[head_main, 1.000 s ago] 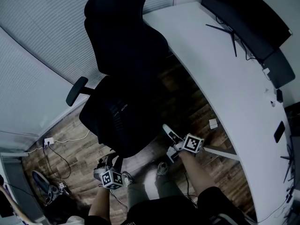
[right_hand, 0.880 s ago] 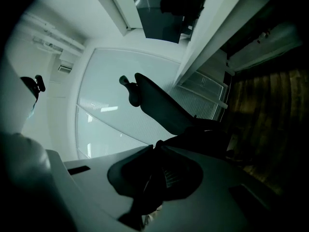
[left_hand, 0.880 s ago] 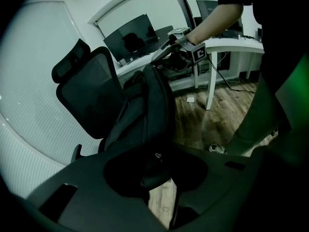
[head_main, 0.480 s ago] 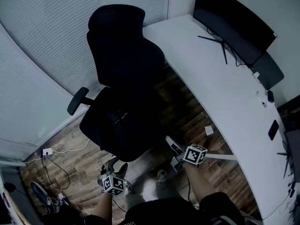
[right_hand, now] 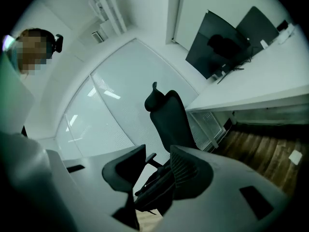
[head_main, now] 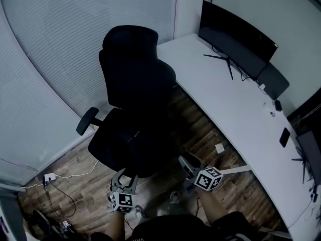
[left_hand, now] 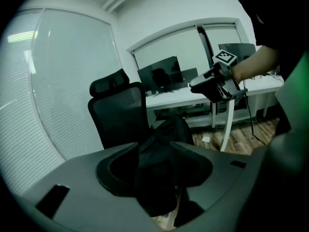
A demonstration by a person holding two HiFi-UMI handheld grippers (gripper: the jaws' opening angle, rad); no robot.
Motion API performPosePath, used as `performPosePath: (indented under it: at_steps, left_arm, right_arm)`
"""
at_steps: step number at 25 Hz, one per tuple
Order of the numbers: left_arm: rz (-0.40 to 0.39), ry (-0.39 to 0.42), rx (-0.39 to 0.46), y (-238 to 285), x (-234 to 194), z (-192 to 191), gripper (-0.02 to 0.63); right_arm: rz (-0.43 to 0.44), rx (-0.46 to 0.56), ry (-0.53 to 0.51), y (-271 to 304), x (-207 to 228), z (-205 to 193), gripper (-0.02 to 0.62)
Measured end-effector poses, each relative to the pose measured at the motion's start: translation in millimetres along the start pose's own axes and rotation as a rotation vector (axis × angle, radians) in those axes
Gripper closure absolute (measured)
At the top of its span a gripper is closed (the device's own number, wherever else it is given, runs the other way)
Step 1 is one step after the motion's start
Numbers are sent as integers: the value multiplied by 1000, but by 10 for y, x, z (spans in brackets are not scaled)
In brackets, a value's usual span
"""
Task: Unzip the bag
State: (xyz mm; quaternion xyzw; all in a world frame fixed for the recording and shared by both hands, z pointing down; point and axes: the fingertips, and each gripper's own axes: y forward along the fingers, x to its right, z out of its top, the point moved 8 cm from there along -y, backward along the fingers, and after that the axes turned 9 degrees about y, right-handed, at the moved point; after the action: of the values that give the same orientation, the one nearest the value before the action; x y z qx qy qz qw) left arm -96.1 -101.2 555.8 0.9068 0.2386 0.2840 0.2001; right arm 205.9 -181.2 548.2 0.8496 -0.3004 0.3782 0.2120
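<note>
A black bag (head_main: 131, 137) lies on the seat of a black office chair (head_main: 135, 79), hard to tell from the dark seat. In the left gripper view the bag (left_hand: 166, 132) shows through the gap of my left gripper (left_hand: 154, 151), which is open with nothing pressed between its pads. Seen from the head, the left gripper (head_main: 126, 177) hangs just in front of the seat's near edge. My right gripper (head_main: 184, 163) is to the right of the seat; its jaws are opening, and nothing is between them (right_hand: 158, 153).
A curved white desk (head_main: 235, 114) runs along the right with a dark monitor (head_main: 235, 44) on it. A small white object (head_main: 219, 147) lies on the wooden floor under the desk. Cables and a white socket strip (head_main: 49, 176) lie at the left. Blinds (head_main: 60, 44) cover the window wall.
Both grippers have drawn back from the chair toward the person, and their jaws have parted. The head view has tilted up, so more of the wall and monitor shows.
</note>
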Motion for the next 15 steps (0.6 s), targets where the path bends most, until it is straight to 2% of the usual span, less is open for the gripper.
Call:
performPosePath:
  at_steps: [4,8,15]
  left_arm:
    - [26,-36,100,-284,-164,165,405]
    - [21,-113,184,-597,-235,230,405]
    - [-2,-109,267,-1181,-340,240,407]
  right_arm:
    - [-30,38,-84,-152,-395,-112,456]
    - [-40,79,-111,-286,-720,-252,457]
    - [-59,145,-144,-535,-1254,-511,457]
